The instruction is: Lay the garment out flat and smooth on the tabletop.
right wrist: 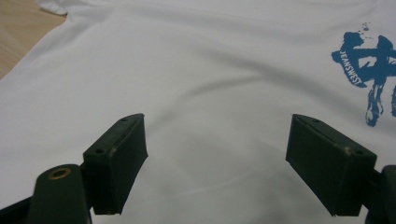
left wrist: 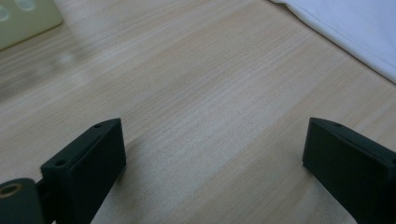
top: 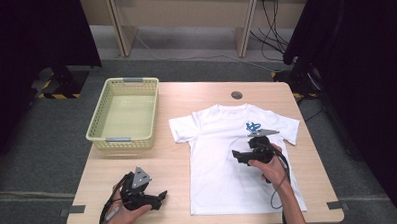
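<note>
A white T-shirt with a blue print on the chest lies flat, front up, on the right half of the wooden tabletop. The right gripper hovers over the shirt's middle, jaws spread wide and empty. The left gripper sits low over bare wood near the front edge, left of the shirt's hem, jaws likewise spread. A pale yellow plastic basket stands at the far left corner.

- T-shirt: white cloth, soft, matt, blue print.
- Table: pale wood grain, smooth, faint sheen.
- Basket: yellowish plastic, perforated.
- Right gripper jaws: black, matt.
</note>
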